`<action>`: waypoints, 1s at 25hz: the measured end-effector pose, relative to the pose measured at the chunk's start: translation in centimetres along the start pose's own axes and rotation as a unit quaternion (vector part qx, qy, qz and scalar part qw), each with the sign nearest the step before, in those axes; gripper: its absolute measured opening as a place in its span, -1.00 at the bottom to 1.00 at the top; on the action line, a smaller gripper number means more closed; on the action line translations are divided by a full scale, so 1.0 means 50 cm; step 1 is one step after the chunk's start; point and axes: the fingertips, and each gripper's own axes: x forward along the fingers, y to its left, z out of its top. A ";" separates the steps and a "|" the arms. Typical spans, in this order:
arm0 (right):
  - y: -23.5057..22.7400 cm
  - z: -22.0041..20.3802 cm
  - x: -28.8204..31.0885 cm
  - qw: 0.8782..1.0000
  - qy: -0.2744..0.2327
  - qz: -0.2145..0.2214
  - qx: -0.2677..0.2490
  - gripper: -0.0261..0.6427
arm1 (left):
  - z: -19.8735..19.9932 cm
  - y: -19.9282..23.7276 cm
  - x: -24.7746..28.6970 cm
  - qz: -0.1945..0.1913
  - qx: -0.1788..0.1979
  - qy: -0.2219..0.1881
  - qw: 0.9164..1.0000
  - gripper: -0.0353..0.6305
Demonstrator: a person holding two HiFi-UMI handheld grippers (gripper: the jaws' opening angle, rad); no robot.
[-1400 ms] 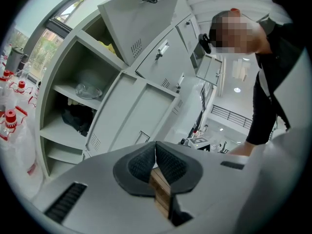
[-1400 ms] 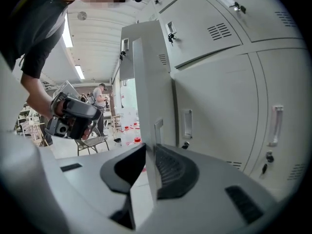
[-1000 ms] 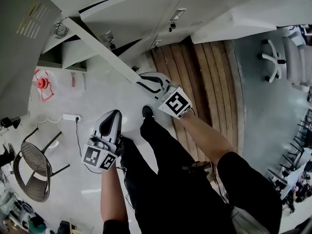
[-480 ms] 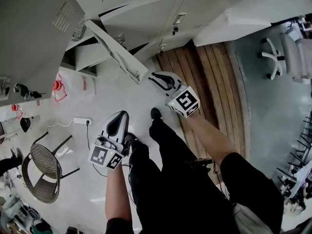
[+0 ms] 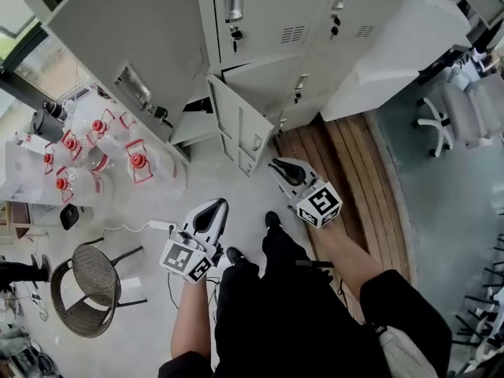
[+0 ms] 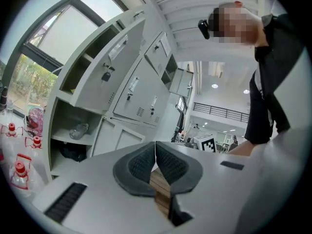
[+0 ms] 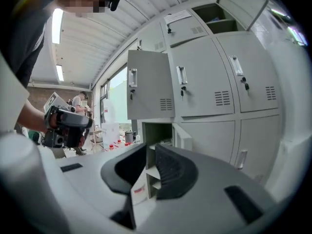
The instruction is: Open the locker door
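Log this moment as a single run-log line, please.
grey metal locker door: open | left gripper: shut, empty | right gripper: jaws just closing, gap remains, nothing between | both apart from door

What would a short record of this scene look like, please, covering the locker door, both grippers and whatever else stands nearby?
Locker door: lower one, swung open, touched by neither gripper
Left gripper: shut, empty
Right gripper: open, nothing between its fingers, which have just been closing
Water jugs: red-capped, grouped at the left of the head view
Chair: below the jugs in that view
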 end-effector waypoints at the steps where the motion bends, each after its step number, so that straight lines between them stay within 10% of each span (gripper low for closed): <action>1: 0.029 0.024 -0.007 1.000 -0.005 0.003 0.002 -0.72 | 0.015 -0.009 -0.020 -0.003 0.003 -0.003 1.000 -0.84; 12: 0.262 0.277 -0.104 0.996 -0.077 0.032 -0.024 -0.78 | 0.121 -0.121 -0.223 -0.021 0.047 -0.032 0.998 -0.84; 25: 0.377 0.340 -0.248 0.991 -0.093 0.089 -0.021 -0.85 | 0.193 -0.259 -0.311 0.005 0.089 -0.047 0.995 -0.84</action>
